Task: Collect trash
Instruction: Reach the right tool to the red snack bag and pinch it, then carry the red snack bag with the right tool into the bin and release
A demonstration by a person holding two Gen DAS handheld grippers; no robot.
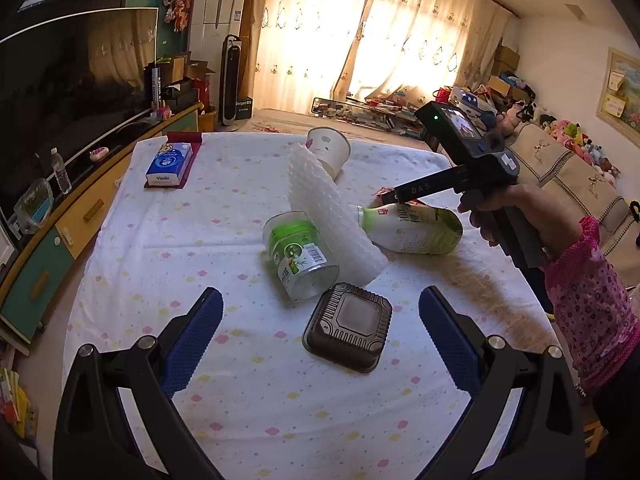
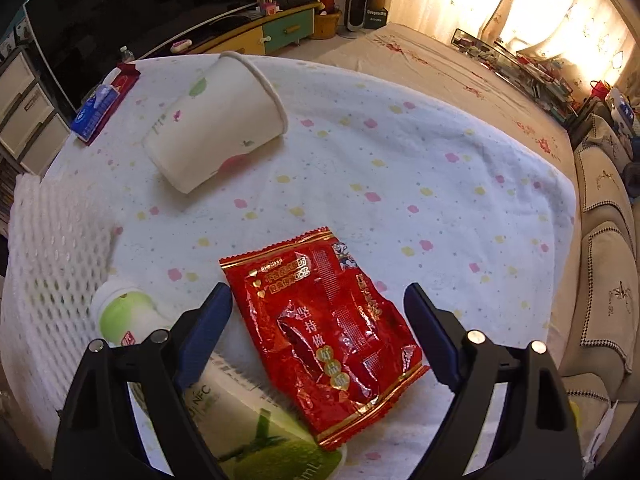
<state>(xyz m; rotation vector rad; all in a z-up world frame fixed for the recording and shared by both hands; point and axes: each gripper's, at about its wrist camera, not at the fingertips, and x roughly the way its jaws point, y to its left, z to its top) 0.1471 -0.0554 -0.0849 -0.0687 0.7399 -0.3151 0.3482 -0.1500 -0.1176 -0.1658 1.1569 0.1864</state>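
Note:
Trash lies on a table with a dotted white cloth (image 1: 224, 216). My left gripper (image 1: 320, 320) is open above a black square plastic tray (image 1: 347, 327). Beyond it lie a clear jar with a green label (image 1: 299, 255), a white foam net (image 1: 332, 208), a white-and-green bottle (image 1: 412, 229) and a tipped paper cup (image 1: 328, 150). My right gripper (image 2: 318, 316) is open and straddles a red snack wrapper (image 2: 328, 332). The bottle (image 2: 256, 420) lies under its left finger, the foam net (image 2: 52, 248) to the left, the cup (image 2: 216, 120) farther off. The right gripper also shows in the left wrist view (image 1: 390, 198).
A blue tissue pack (image 1: 169, 163) lies on a red mat at the table's far left corner. A TV cabinet (image 1: 60, 232) runs along the left. A beige sofa (image 2: 600, 280) stands at the right. A low glass table (image 1: 360, 114) stands beyond.

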